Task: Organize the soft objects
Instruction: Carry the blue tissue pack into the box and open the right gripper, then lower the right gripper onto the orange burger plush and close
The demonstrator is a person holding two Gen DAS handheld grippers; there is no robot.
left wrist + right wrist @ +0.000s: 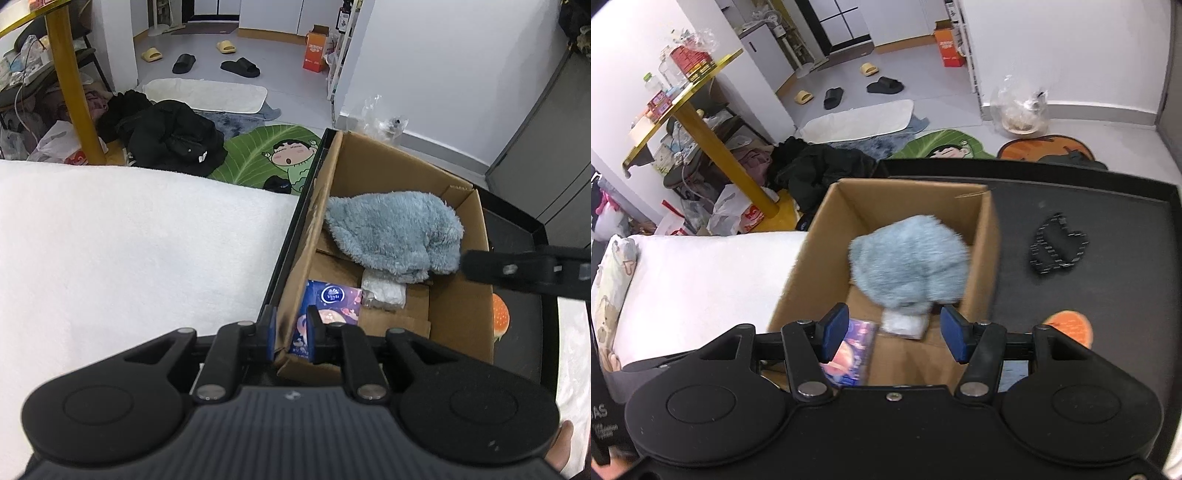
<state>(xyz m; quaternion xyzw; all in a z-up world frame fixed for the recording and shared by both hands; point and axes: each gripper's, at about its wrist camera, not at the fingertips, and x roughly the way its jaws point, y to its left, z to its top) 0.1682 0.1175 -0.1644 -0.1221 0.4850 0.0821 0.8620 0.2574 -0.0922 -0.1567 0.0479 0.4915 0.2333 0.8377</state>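
- Your left gripper (pixel 291 334), at the bottom centre of the left wrist view, has its jaws drawn narrow around the near left wall of the cardboard box (pixel 458 314); the blue pads (pixel 271 332) sit on either side of that wall's edge, and I judge they pinch it to steady the box.
- Your right gripper (pixel 892 332), at the lower middle of the right wrist view, stands about half open with nothing between its pads; it hovers over the box's near end.
- The fluffy blue cloth (pixel 910 266) lies inside the box, straight ahead of and above the right gripper in that frame, bunched into a rounded heap against the far right wall.
- Under its near edge sits a small white packet (pixel 905 325), and a purple tissue pack (pixel 849 350) lies at lower left, by the left pad.
- Outside the box, on the black tray (pixel 1108 280), an orange soft toy (pixel 1071 326) lies just right of the right gripper, and a black chain-like item (pixel 1056 243) further up.
- The right hand is free and nearer both; the toy looks like the next piece to fetch, a short sideways reach.
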